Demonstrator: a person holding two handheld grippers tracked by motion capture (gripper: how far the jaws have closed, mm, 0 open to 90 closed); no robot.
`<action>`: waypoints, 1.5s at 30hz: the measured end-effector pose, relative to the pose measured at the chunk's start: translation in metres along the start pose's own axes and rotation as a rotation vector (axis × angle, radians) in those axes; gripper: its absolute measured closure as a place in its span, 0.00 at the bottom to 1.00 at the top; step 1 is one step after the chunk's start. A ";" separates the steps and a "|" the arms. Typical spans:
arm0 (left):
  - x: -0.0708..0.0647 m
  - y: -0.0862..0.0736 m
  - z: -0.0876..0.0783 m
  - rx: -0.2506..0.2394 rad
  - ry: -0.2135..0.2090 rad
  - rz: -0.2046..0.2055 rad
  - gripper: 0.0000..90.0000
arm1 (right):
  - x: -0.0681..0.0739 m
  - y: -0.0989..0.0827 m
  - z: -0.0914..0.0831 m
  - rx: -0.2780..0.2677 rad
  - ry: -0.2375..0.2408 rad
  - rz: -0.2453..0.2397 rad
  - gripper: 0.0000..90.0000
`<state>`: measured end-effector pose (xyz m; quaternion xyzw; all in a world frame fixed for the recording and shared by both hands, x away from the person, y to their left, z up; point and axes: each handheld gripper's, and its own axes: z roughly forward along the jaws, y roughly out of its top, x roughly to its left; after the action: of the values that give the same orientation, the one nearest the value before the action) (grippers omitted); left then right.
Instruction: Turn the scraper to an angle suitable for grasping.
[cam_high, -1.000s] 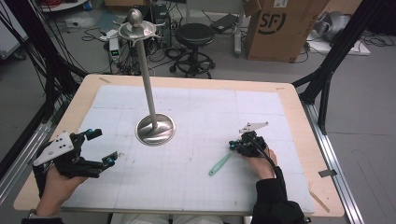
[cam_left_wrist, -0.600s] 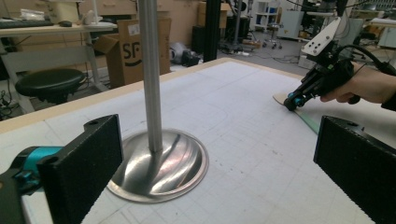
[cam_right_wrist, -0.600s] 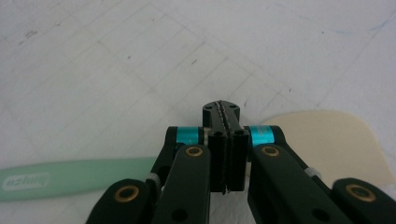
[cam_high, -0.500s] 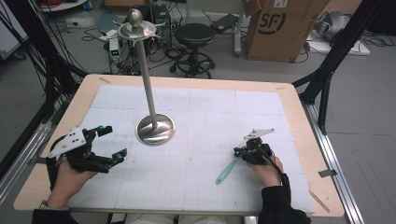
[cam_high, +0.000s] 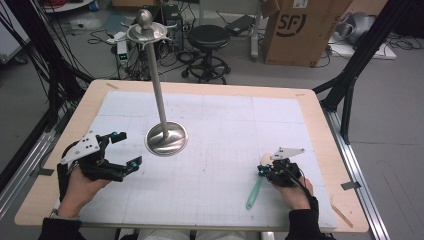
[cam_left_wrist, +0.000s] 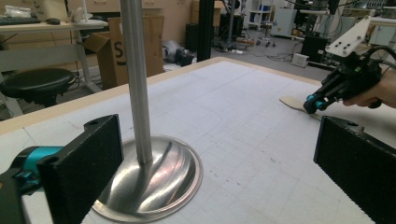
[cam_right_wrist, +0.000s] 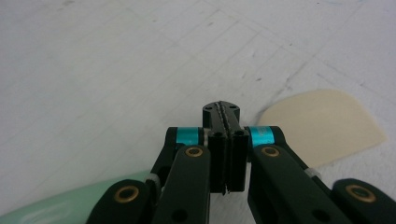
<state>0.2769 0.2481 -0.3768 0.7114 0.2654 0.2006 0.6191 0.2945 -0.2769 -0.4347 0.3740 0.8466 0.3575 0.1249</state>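
Spatula (cam_high: 255, 194): pale green handle, cream blade; laid flat on the white gridded mat (cam_high: 225, 125), near the front right of the table (cam_high: 320, 115). The blade end is covered by the right gripper in the high view; the cream blade (cam_right_wrist: 322, 123) is seen just beyond the jaw tips in the right gripper view, the green handle (cam_right_wrist: 56, 205) passing beneath them.

Right gripper (cam_high: 267, 170): jaws pressed fully together, nothing visibly clamped between them; whether the spatula is touched cannot be told.

Left gripper (cam_high: 122, 150): held at front left, jaws spread wide, nothing between them.

Metal stand (cam_high: 165, 138): domed base, tall upright pole, placed mid-mat, just beyond the left gripper.
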 end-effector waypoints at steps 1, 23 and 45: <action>0.000 0.000 0.000 -0.003 0.003 -0.001 0.02 | 0.002 -0.003 -0.004 -0.008 0.003 -0.003 1.00; 0.000 0.002 -0.004 -0.018 -0.004 -0.011 0.02 | 0.030 -0.025 -0.013 0.023 0.152 -0.001 0.99; -0.006 0.004 -0.040 -0.038 0.053 -0.027 0.02 | 0.043 0.037 0.049 0.012 0.081 -0.052 1.00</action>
<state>0.2477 0.2752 -0.3669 0.6904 0.2875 0.2161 0.6277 0.3087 -0.2039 -0.4414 0.3376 0.8626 0.3639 0.0976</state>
